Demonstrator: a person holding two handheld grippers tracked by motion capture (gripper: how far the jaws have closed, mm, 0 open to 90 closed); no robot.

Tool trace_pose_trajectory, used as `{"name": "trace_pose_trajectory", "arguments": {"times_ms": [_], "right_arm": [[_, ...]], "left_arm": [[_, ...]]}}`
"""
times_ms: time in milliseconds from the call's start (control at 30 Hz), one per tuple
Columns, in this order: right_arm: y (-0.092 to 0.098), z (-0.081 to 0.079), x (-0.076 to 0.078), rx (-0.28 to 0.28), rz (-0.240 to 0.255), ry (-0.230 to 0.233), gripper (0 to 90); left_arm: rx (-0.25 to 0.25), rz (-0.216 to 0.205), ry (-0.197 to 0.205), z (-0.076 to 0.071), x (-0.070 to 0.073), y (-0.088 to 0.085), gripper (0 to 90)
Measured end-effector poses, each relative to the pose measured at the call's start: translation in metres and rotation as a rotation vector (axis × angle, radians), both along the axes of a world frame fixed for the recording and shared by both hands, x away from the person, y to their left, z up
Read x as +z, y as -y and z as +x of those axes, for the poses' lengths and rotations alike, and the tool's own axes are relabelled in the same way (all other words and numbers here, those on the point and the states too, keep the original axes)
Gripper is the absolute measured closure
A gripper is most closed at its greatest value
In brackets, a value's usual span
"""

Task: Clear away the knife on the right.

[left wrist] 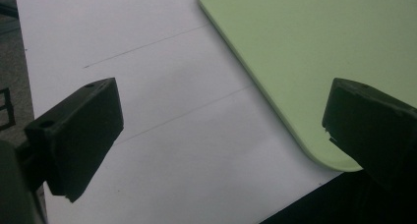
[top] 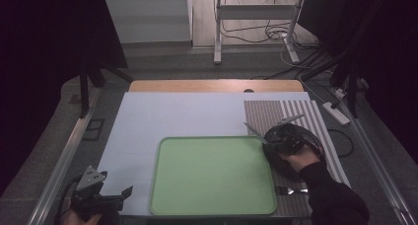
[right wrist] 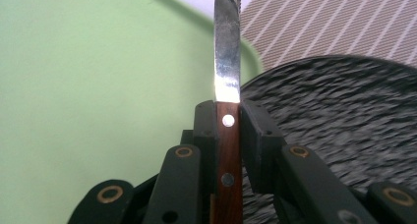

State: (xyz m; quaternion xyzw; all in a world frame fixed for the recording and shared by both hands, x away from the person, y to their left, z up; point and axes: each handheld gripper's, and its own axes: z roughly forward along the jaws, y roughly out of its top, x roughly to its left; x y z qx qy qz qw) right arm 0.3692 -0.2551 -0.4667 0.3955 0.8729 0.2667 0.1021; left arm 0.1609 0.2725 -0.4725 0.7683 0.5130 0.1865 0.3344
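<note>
White table covering (top: pixel 162 116) carries a green tray (top: pixel 212 175). Right gripper (right wrist: pixel 227 117) is clamped on a wooden-handled knife (right wrist: pixel 227 62), blade projecting beyond the fingertips above a dark plate (right wrist: pixel 339 116). Left gripper (left wrist: pixel 221 130) rests wide open, empty. Step: carrying; next, place the knife accurately.

The high view looked forward and down over the whole table; each gripper view sat close, looking along its own jaws (both low), and all three shared the green tray (top: pixel 212 175).
</note>
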Motion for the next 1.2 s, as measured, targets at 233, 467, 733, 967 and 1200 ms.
{"name": "trace_pose_trajectory", "arguments": {"times_ms": [233,467,733,967,1200], "right_arm": [[-0.014,-0.025,-0.001,0.029,0.0,-0.007,77.3],[-0.027,-0.042,-0.001,0.06,-0.004,-0.004,77.3],[-0.046,-0.061,-0.002,0.115,0.002,-0.01,77.3],[-0.053,-0.063,-0.009,0.12,-0.019,-0.013,77.3],[-0.061,-0.06,-0.023,0.123,-0.052,-0.025,77.2]], "left_arm": [[0.002,0.001,-0.001,0.0,0.0,0.0,2.6],[0.001,0.003,-0.001,0.0,0.0,0.0,2.6],[0.0,0.006,-0.003,0.0,0.0,0.001,2.7],[-0.002,0.009,-0.002,0.0,0.0,0.001,2.7],[-0.003,0.012,-0.002,0.0,0.0,0.001,2.7]]}}
